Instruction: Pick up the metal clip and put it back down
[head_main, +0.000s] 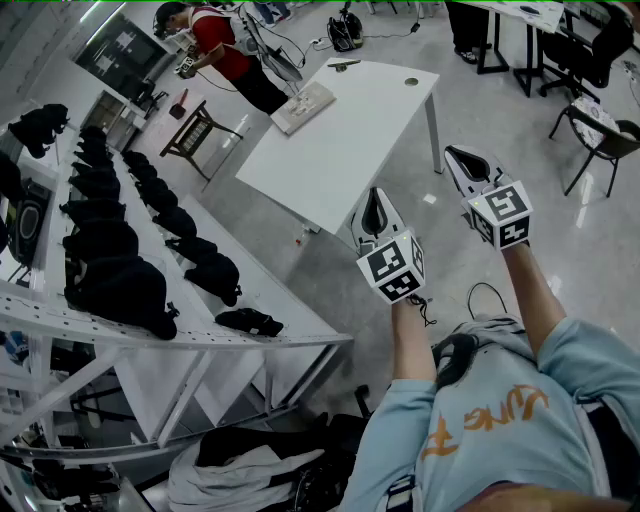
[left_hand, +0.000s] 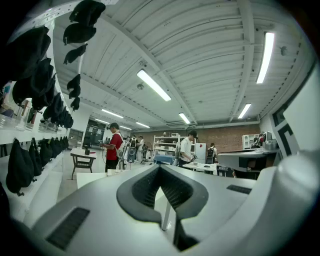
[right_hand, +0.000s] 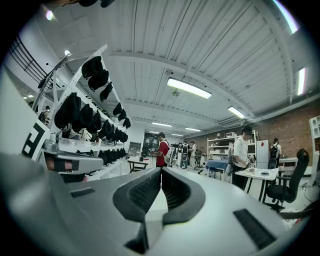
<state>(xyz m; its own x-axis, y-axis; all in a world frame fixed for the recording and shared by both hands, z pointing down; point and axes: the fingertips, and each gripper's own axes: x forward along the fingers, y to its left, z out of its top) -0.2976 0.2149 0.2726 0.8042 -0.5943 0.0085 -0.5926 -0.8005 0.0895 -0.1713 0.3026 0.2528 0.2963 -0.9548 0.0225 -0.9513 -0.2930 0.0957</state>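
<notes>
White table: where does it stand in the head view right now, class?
The white table stands upper centre in the head view, just beyond the left gripper, right of the shelf rack.

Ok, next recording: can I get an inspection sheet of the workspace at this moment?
Surface: white table ahead of the person, mostly bare.
Job's things: metal clip not made out in any view.
Clutter: flat light tray and small dark item on the table's far part.
Grippers: left gripper and right gripper both held up in the air, jaws together, nothing between them.
Cables: dark cable loop on the floor by the person.
Surroundings: rack of black bags at left, person in red top beyond the table, chairs at right.
</notes>
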